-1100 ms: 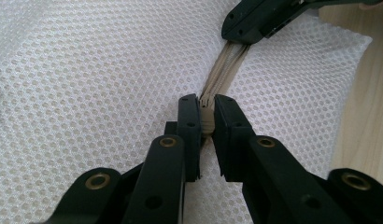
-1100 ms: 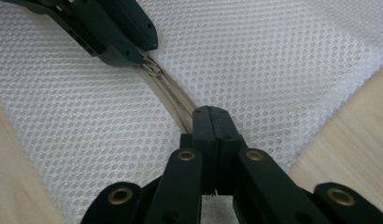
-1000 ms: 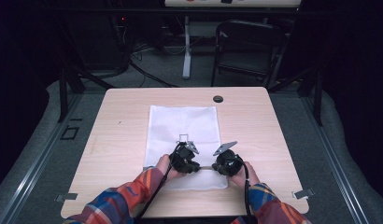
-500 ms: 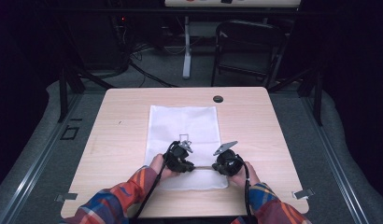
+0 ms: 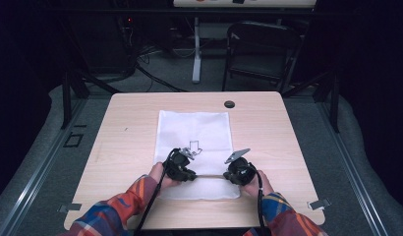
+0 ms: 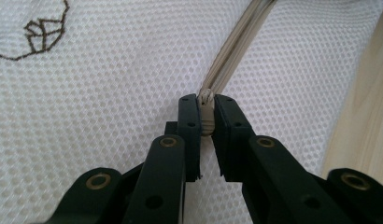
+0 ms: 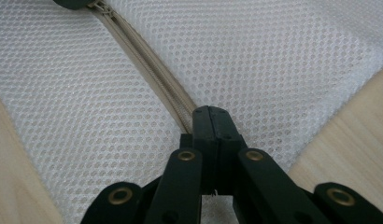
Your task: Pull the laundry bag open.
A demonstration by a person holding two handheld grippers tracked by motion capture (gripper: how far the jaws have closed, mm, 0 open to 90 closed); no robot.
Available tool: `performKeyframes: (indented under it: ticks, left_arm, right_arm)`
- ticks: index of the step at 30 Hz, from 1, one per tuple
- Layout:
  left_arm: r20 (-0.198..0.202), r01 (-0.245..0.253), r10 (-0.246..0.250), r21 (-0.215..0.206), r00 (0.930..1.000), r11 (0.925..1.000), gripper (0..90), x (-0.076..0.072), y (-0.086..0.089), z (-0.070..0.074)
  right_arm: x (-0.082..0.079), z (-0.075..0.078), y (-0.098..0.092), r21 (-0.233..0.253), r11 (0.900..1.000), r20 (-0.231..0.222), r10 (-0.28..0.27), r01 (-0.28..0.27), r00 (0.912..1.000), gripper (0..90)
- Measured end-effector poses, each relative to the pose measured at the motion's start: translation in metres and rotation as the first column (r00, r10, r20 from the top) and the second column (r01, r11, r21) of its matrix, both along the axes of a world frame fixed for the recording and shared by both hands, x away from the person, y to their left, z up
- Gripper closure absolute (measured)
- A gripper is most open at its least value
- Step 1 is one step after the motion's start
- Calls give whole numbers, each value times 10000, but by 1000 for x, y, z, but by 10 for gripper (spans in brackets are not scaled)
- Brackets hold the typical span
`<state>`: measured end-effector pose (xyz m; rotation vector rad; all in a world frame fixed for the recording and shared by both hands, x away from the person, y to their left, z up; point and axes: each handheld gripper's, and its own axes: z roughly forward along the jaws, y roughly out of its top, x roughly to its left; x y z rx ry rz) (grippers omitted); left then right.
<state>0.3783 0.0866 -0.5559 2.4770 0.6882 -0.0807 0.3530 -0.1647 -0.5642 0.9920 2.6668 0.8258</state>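
High view overlooks table (image 5: 126, 123), tool views close, sharing zipper (image 6: 236, 44)

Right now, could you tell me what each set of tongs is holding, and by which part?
Left tongs pinch the zipper pull of the white mesh bag. Right tongs are shut on the bag's zipper tape near its end.

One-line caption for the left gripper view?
Left gripper fingers pinch the beige zipper pull on a white mesh bag.

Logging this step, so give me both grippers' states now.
Left gripper: closed on the zipper pull of the mesh bag.
Right gripper: closed on the zipper's end.
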Motion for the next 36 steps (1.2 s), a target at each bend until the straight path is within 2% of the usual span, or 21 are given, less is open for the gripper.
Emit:
performKeyframes:
  ticks: [9,36]
  left_arm:
    - [-33,-218,218,134,9998,9997,815,0,18,2]
    - [-155,-978,985,377,9950,9945,814,-2,57,7]
  right_arm:
    - [0,0,0,6,10000,12,-33,33,10000,900]
    - [0,0,0,-10,10000,11,-43,43,10000,900]
